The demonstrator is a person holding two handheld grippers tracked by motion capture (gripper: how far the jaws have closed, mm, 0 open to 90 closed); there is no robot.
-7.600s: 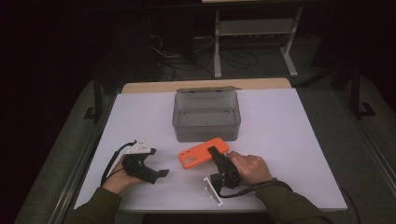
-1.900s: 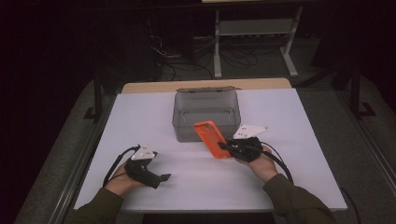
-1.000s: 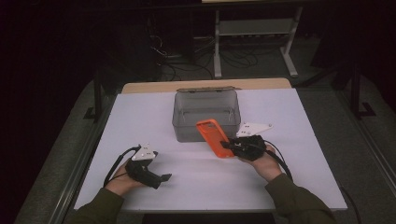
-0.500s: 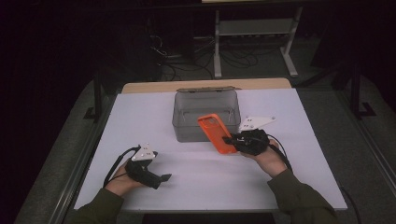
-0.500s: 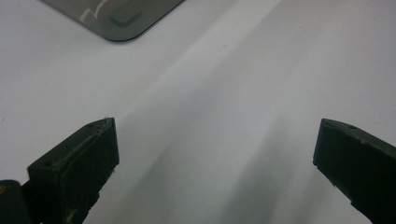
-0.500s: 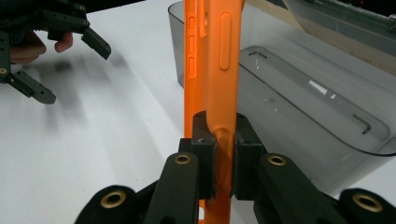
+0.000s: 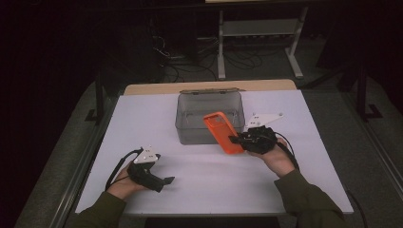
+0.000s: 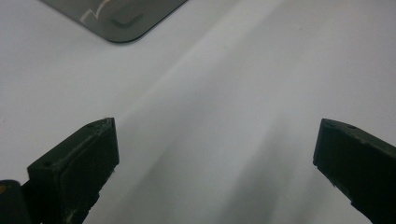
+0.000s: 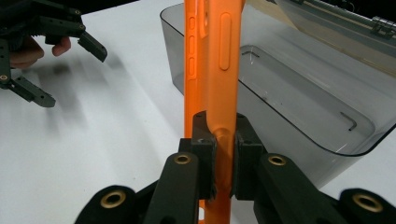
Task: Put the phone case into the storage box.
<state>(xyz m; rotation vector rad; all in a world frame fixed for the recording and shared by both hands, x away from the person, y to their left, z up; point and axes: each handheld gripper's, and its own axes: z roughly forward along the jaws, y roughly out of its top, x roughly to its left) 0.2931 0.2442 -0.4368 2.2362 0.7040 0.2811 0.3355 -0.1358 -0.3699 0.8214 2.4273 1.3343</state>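
The white bench carries a clear grey plastic box toward its far middle, lid swung open at the back on its hinges, and the inside looks empty. The step in hand reads as the carry: an orange phone case is lifted off the bench and held tilted against the box's front right corner, its upper end over the near rim, its lower end toward the person. The right gripper grips that lower end; in the right gripper view the case stands on edge between the two black pads, which press on both its faces, with side button cutouts visible higher up and the box's wall right behind it. The right hand comes in from the near right side of the bench. The left gripper sits near the near left corner of the bench, well apart from the box, jaws spread wide with nothing between them; in the left gripper view only bare bench lies between the pads and a corner of the box shows far off. The left hand rests on the bench. Judgement: the case is not yet in the box; the next move likely calls for taking the case further over the rim, lowering it so it clears the front wall, then spreading the jaws to drop it flat on the floor of the box. Risk: the case's edge could catch on the rim and tip out.
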